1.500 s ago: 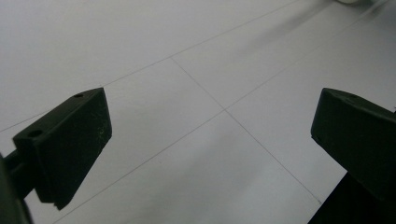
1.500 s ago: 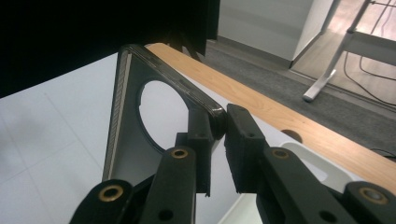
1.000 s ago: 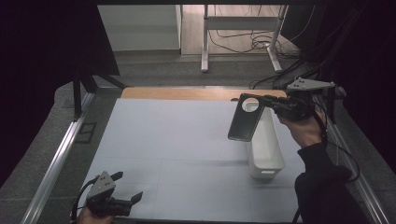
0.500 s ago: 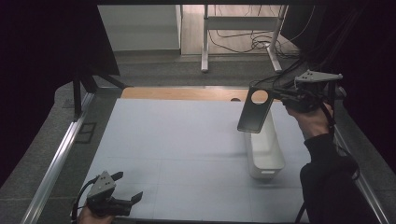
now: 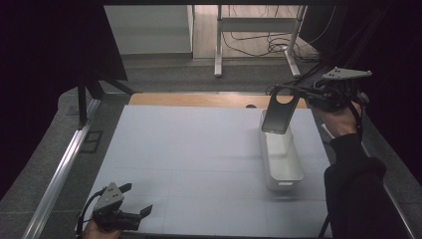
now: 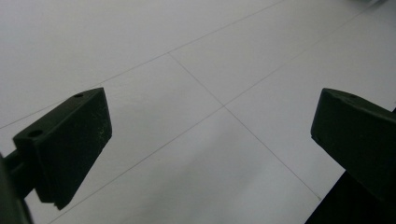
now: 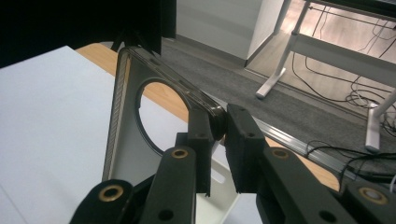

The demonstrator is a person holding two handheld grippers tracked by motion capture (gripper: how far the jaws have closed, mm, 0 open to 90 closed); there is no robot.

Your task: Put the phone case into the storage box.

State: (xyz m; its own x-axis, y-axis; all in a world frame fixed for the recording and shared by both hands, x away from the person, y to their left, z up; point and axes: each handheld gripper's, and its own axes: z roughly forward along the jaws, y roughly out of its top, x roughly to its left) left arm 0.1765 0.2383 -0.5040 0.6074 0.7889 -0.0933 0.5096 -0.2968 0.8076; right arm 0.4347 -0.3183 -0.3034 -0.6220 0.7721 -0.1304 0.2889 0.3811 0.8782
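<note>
A dark phone case [image 5: 276, 118] with a round camera hole hangs upright over the far end of a long white bin [image 5: 281, 186]. My right gripper [image 5: 300, 92] is shut on the case's top corner, coming in from the right at about bin-rim height above the table. In the right gripper view the jaws pinch the edge of the case [image 7: 122, 140] at the gripper [image 7: 223, 127], and the bin [image 7: 219, 196] lies just below. My left gripper [image 5: 136, 198] rests low at the near left of the white table [image 5: 189, 149], open, with nothing between its jaws [image 6: 210, 135].
A wooden strip [image 5: 199, 100] runs along the table's far edge. Beyond it are grey floor, a white desk frame [image 5: 219, 45] and loose cables [image 5: 268, 47]. A metal rail [image 5: 59, 169] lines the table's left side.
My right gripper has carried the phone case rightward and a little farther away, turning it more upright over the bin's far end. The left gripper has not moved.
</note>
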